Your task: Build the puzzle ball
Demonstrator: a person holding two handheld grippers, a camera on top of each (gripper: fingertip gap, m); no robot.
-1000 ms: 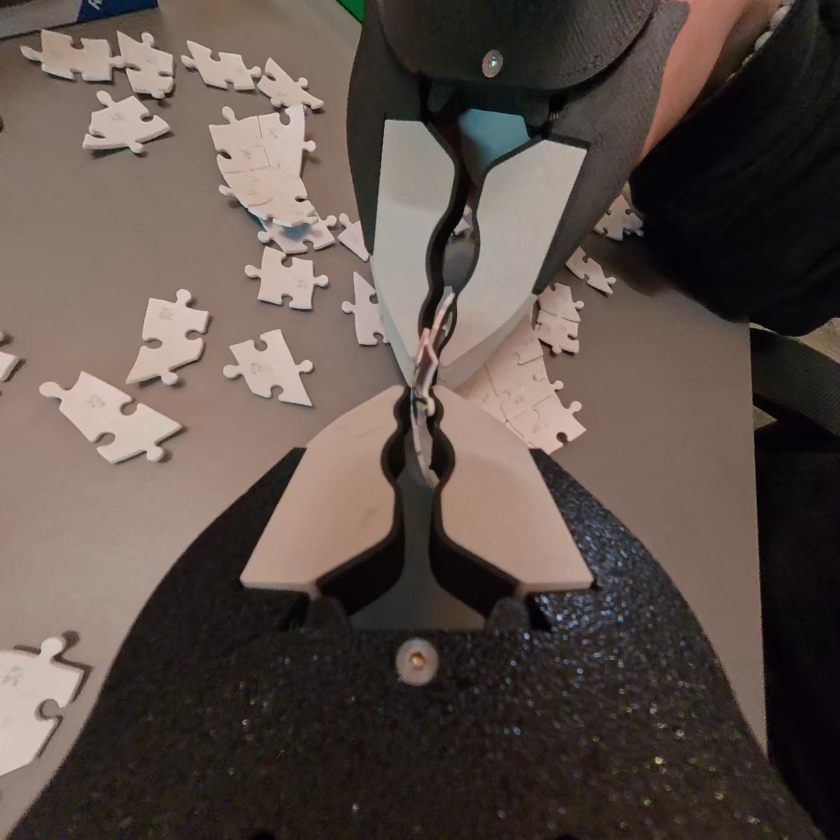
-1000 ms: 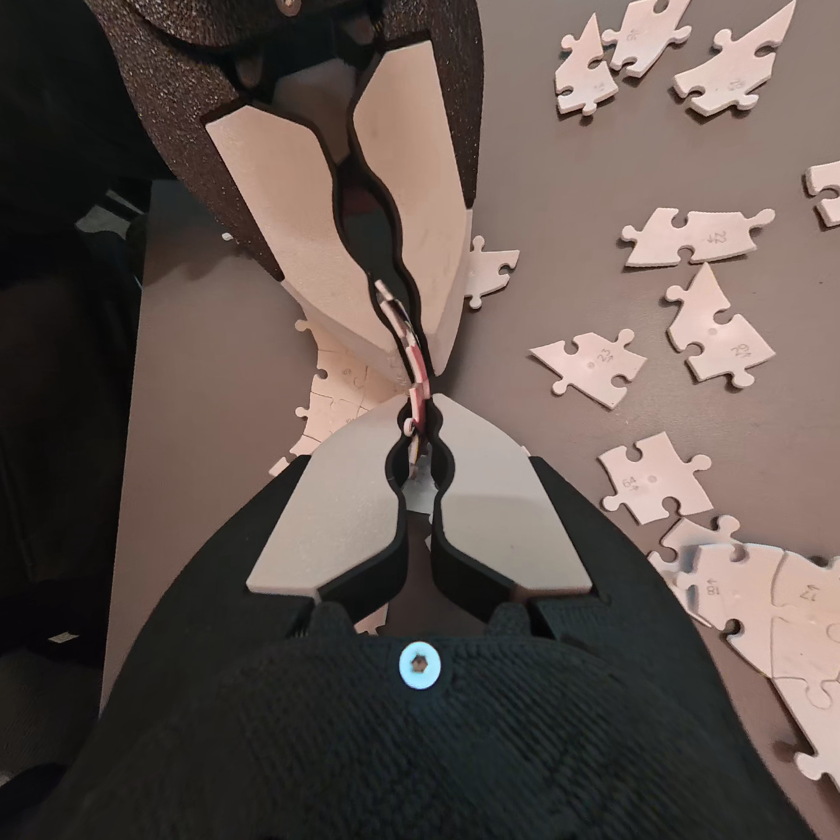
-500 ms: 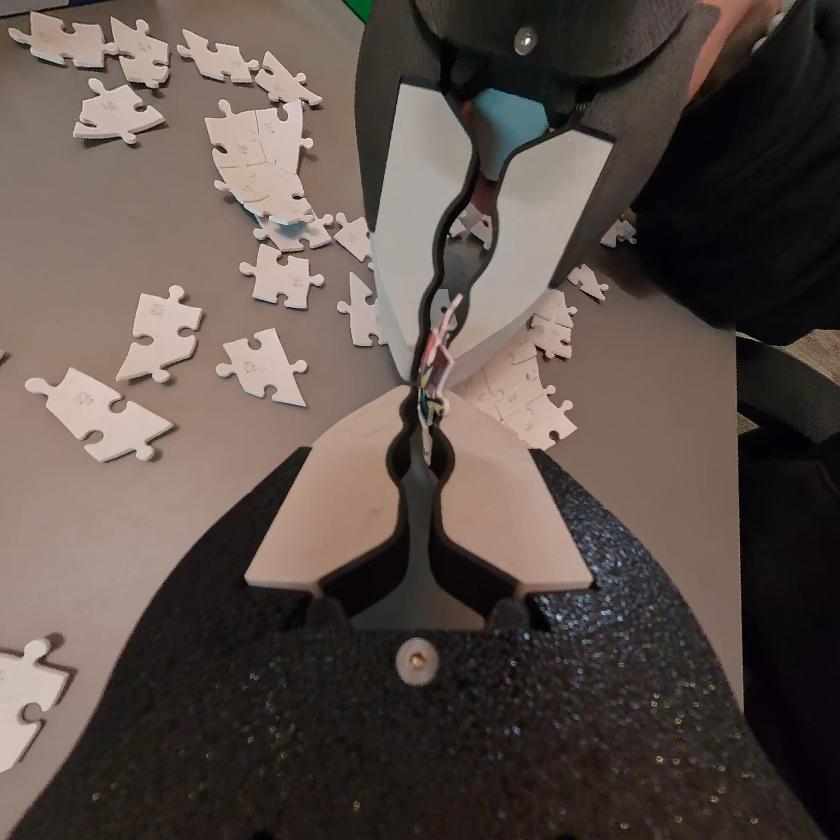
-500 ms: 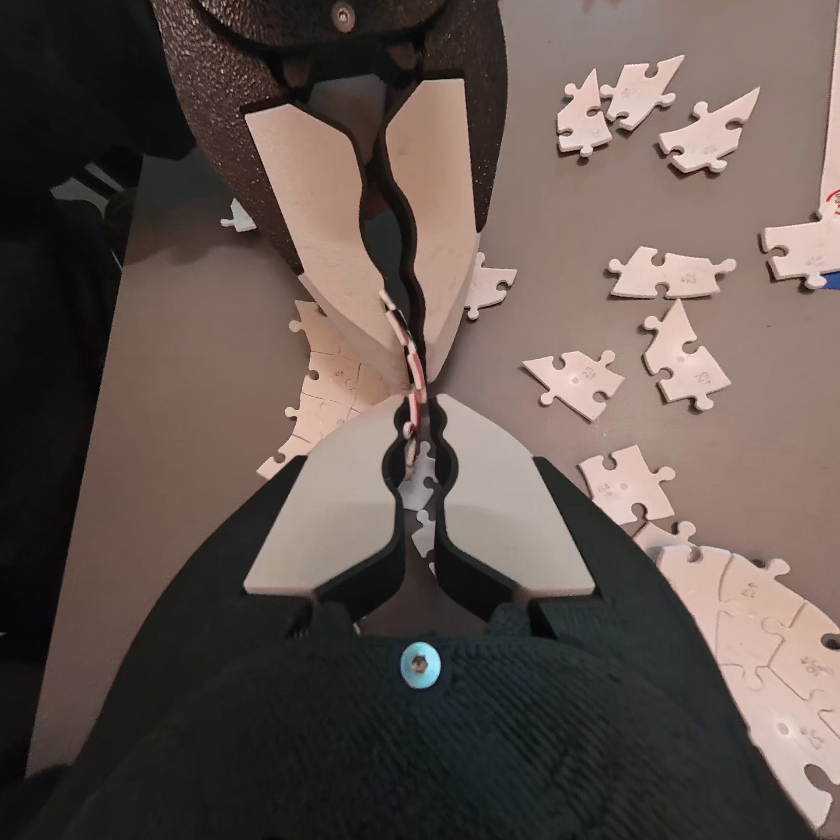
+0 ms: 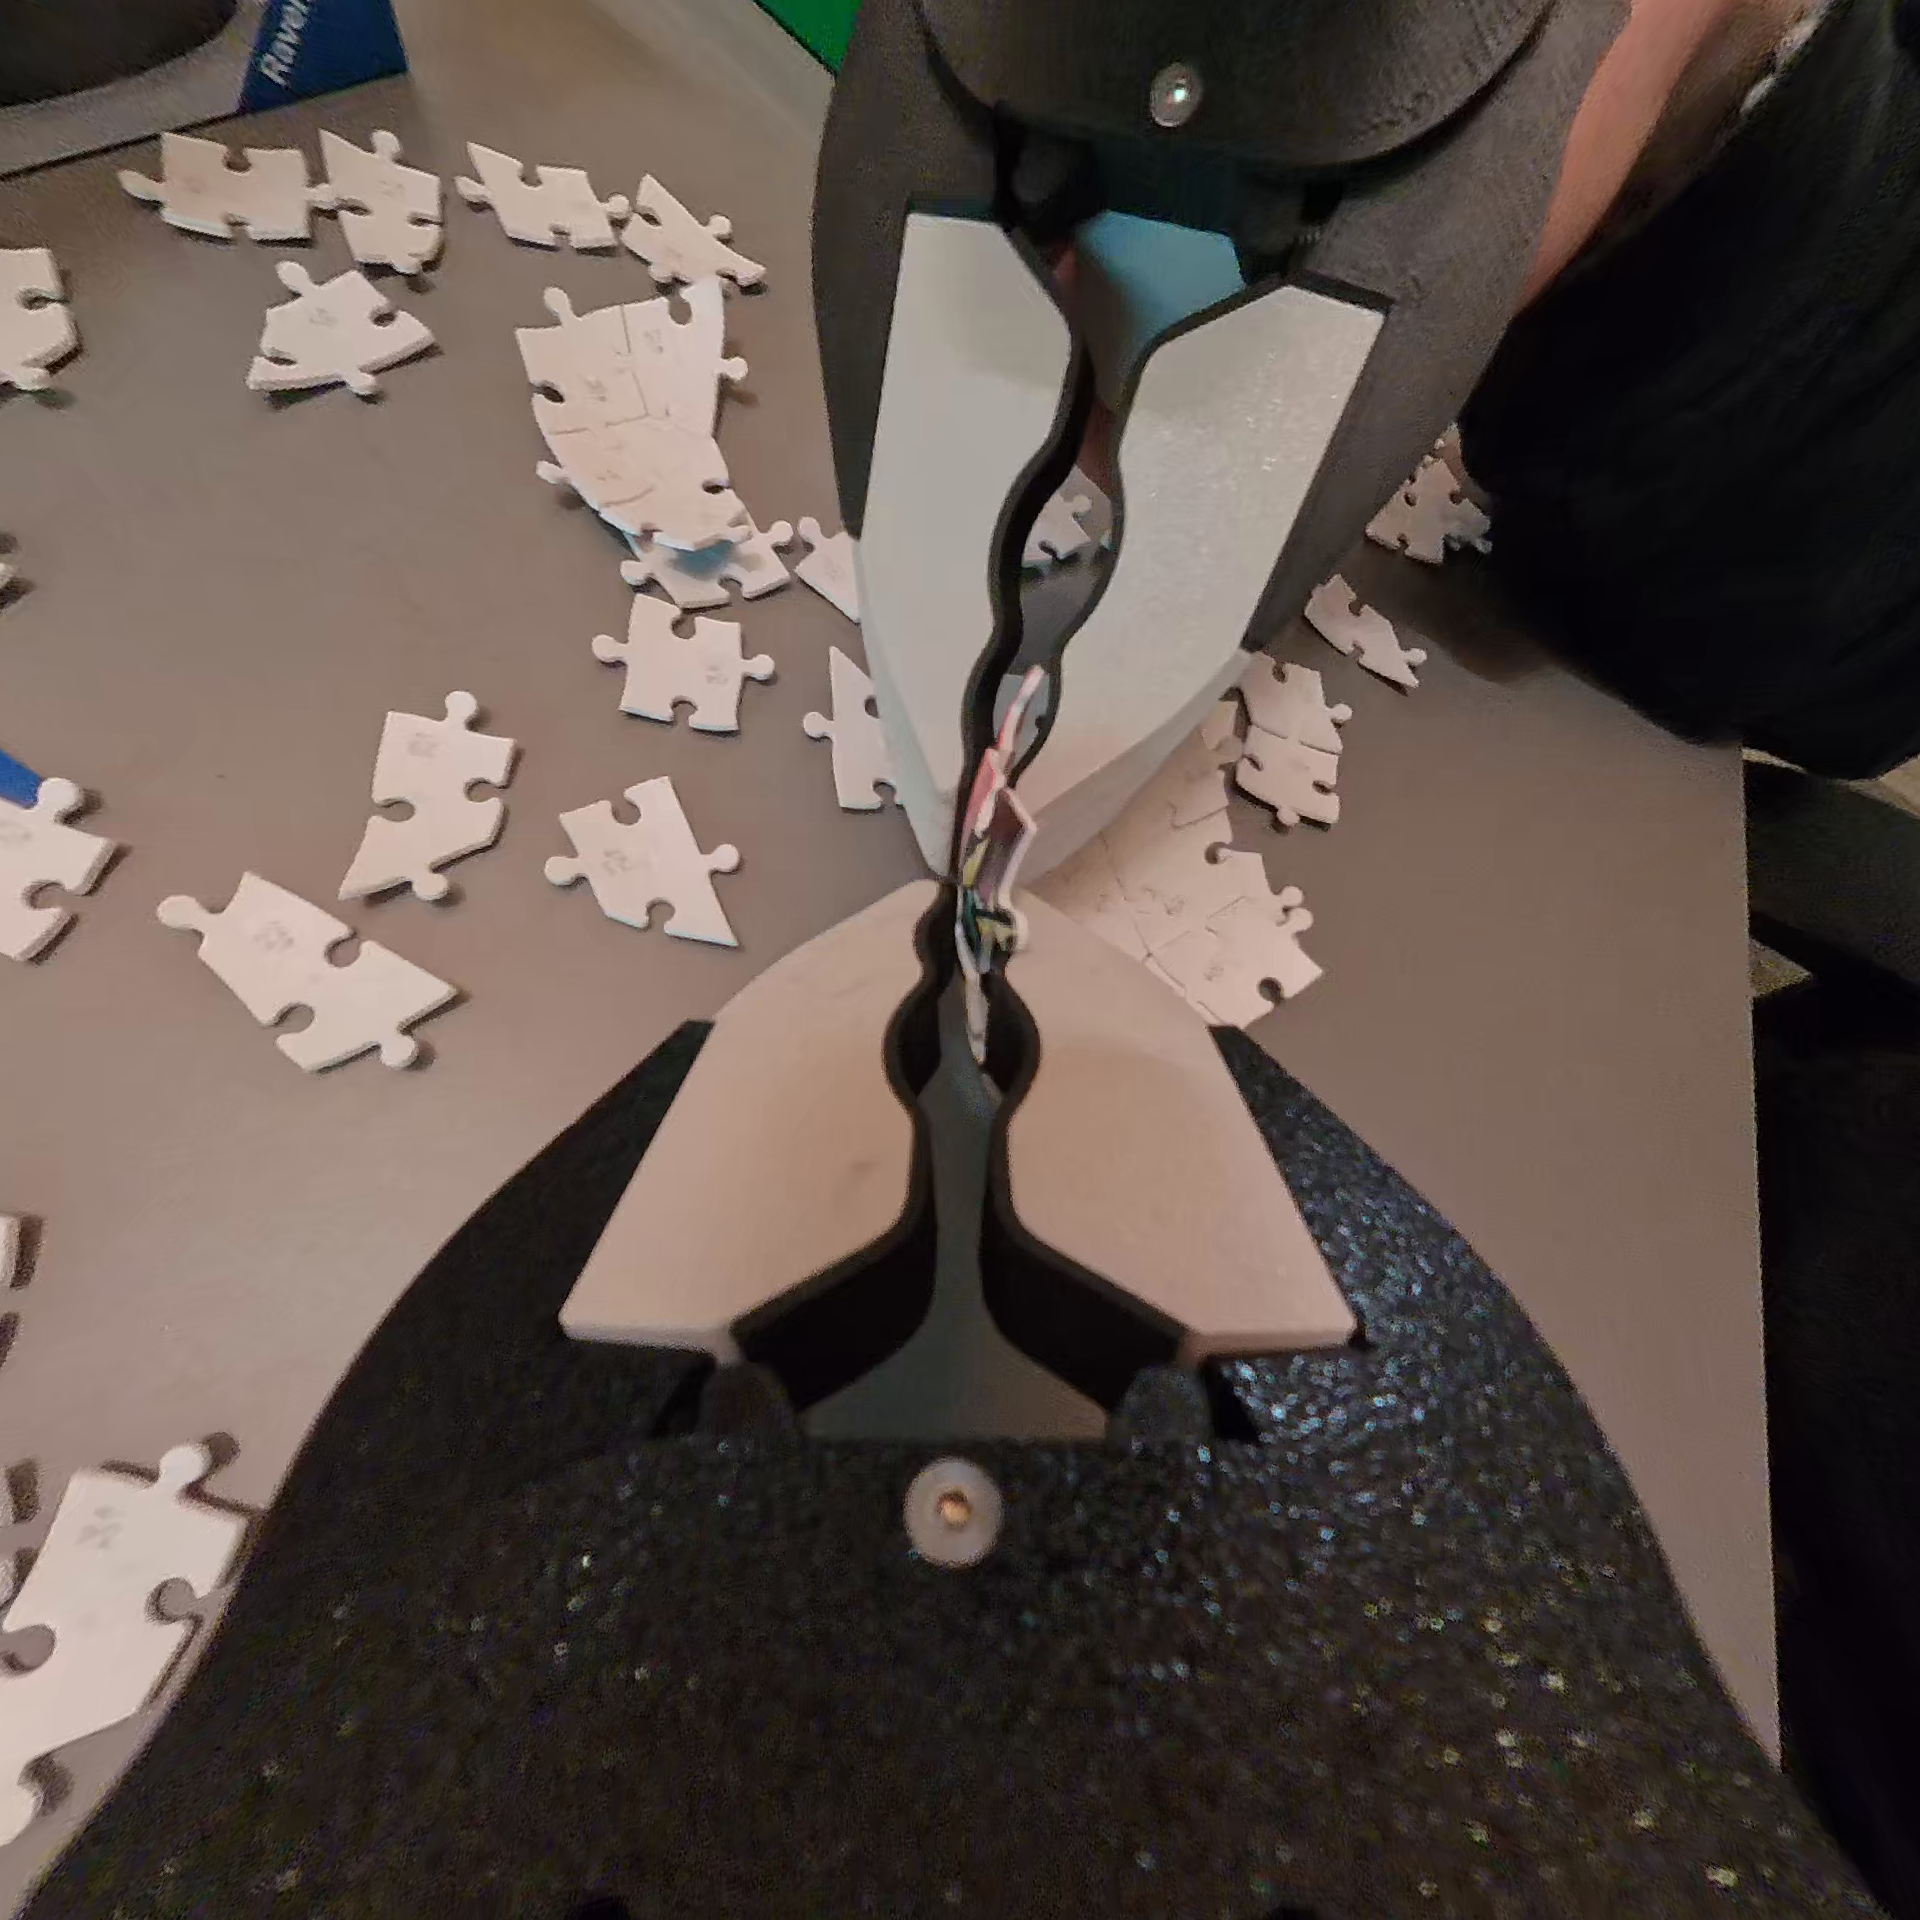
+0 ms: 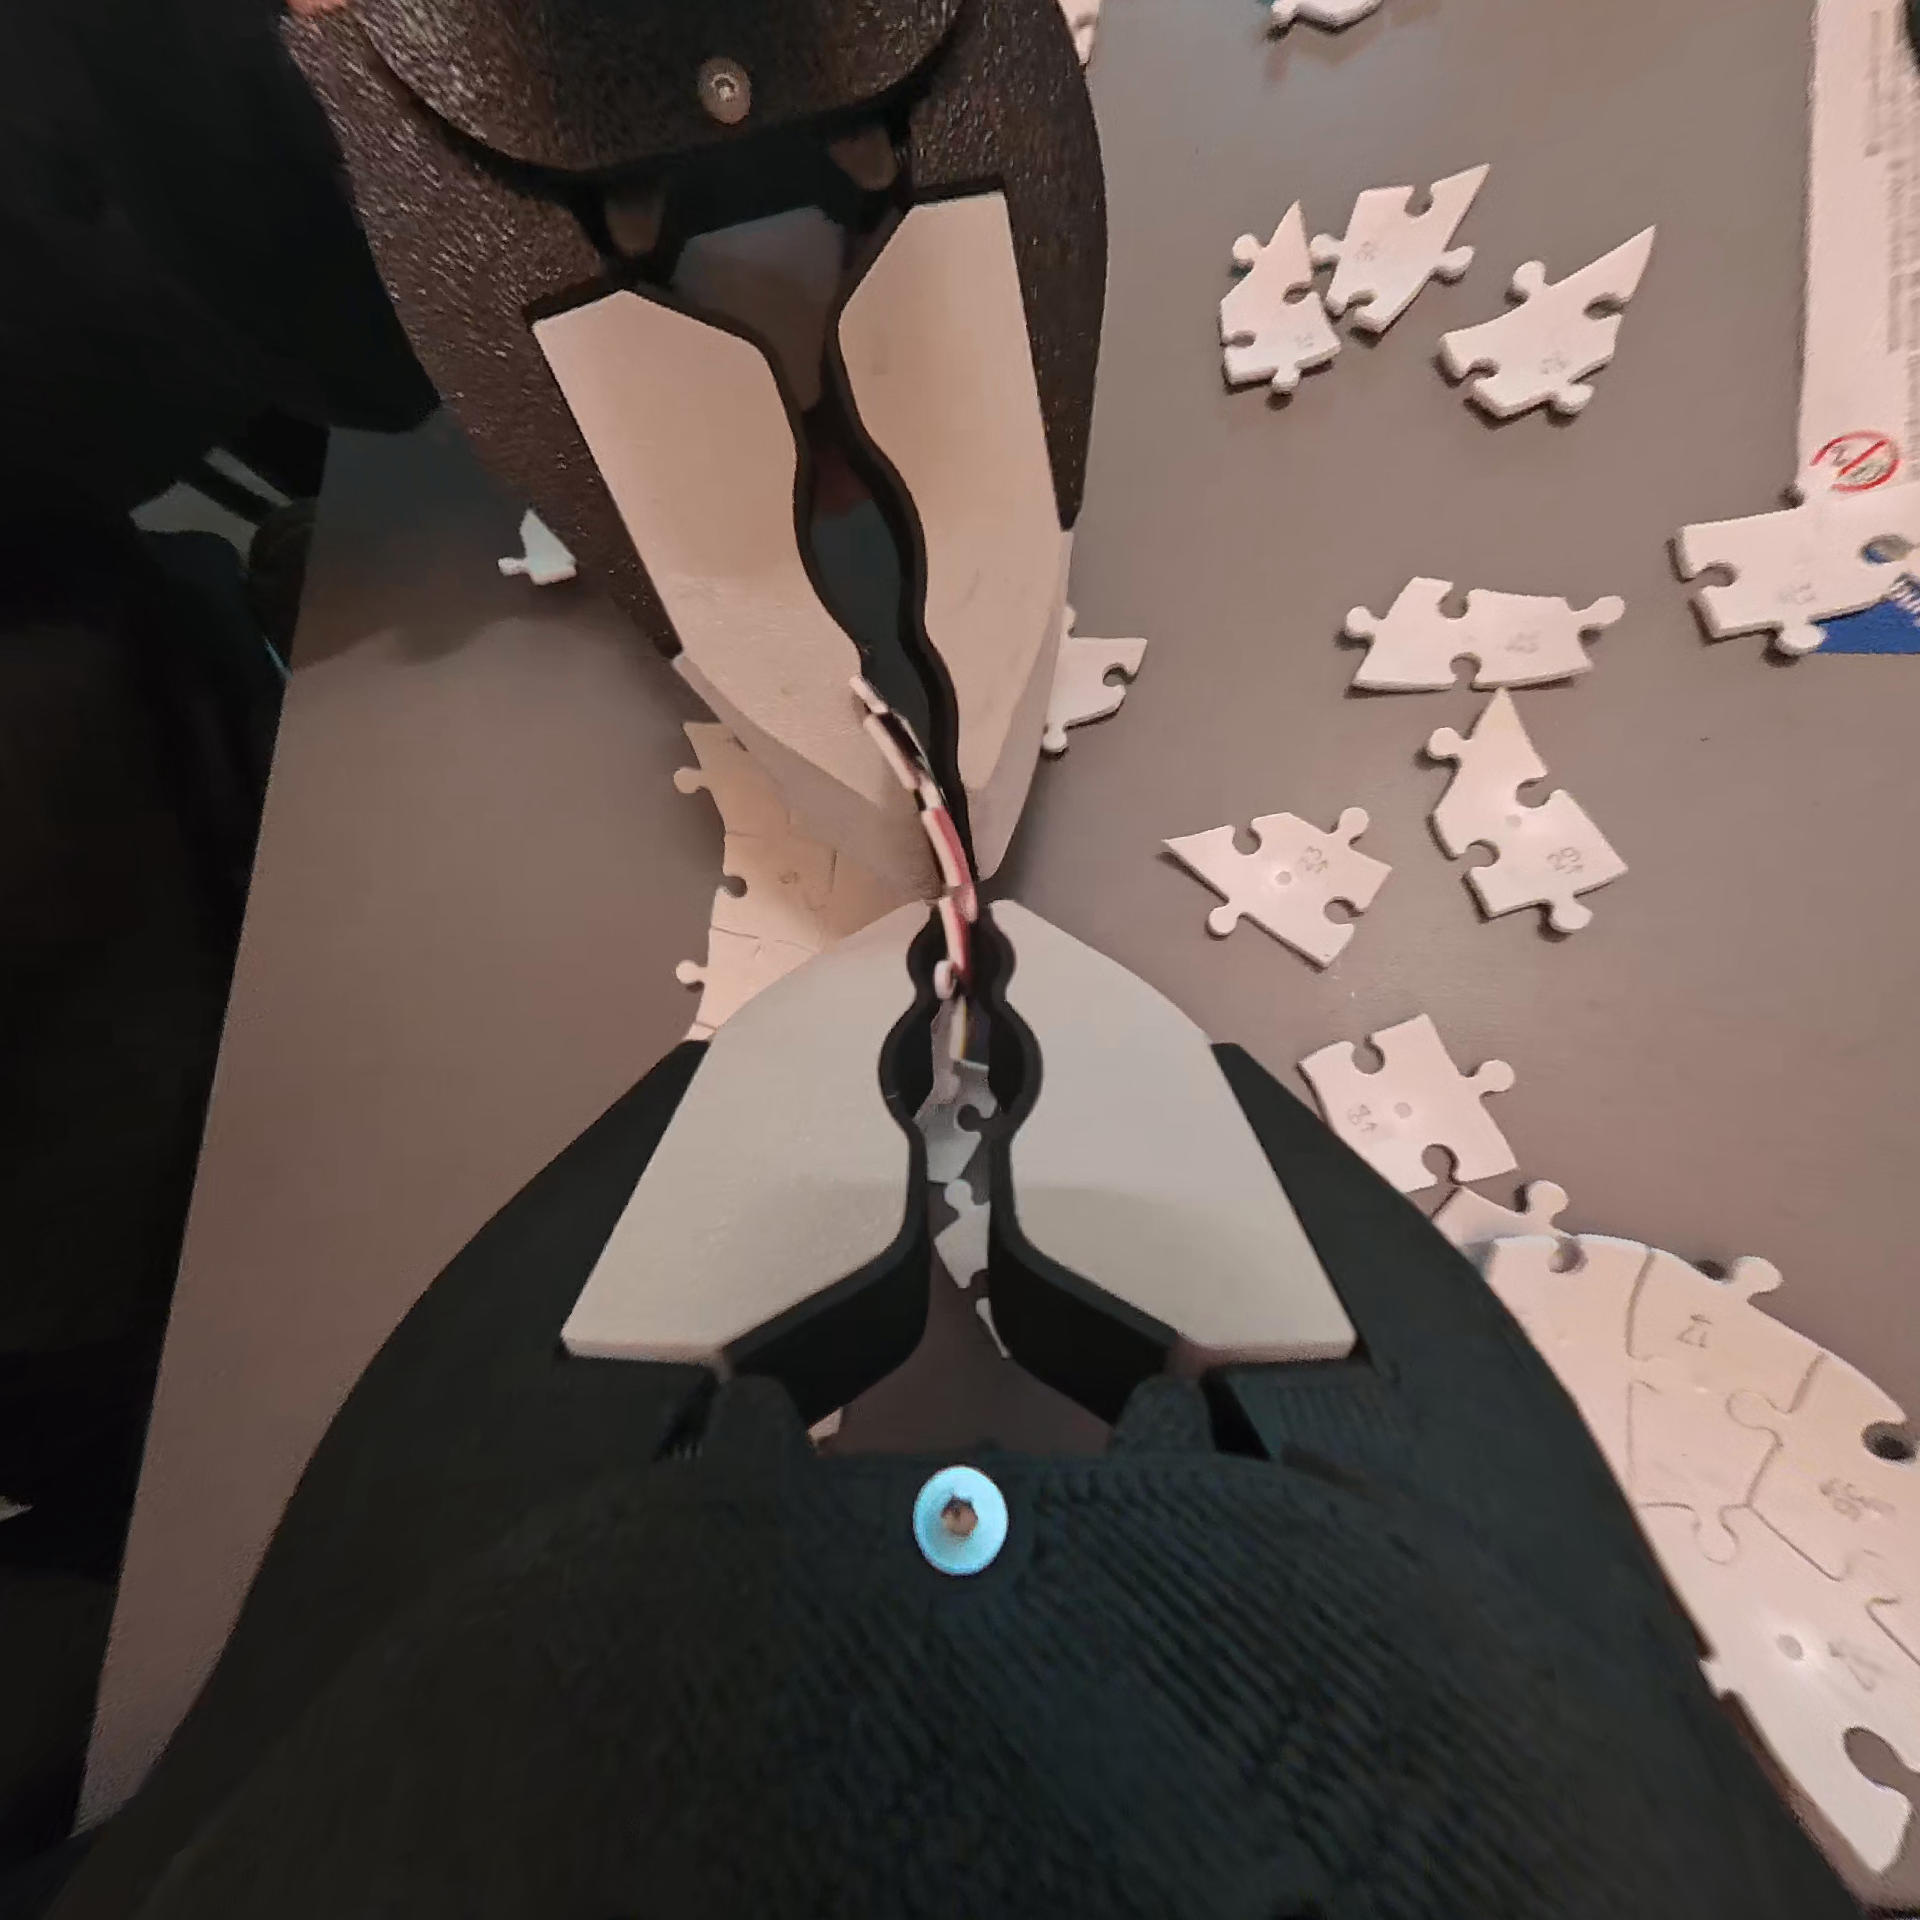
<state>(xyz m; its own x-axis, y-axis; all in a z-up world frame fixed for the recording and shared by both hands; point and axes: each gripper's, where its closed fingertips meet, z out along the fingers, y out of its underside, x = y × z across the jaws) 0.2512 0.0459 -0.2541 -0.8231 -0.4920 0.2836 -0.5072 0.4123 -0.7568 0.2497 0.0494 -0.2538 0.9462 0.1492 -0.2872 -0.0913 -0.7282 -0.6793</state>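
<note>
Colourful printed puzzle pieces (image 5: pixel 992 831), seen edge-on and lifted above the grey table (image 5: pixel 312 582), are pinched at both ends: the left gripper (image 5: pixel 971 935) and right gripper (image 6: pixel 961 935) meet tip to tip, each clenched on them. White face-down puzzle pieces (image 5: pixel 644 862) lie scattered around, with a joined curved section (image 6: pixel 1745 1455) beside the right gripper.

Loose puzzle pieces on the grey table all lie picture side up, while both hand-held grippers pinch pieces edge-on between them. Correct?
Not quite. The loose puzzle pieces on the grey table lie blank white side up, as the left wrist view shows. The left hand-held gripper and the right hand-held gripper do pinch printed pieces edge-on.
</note>
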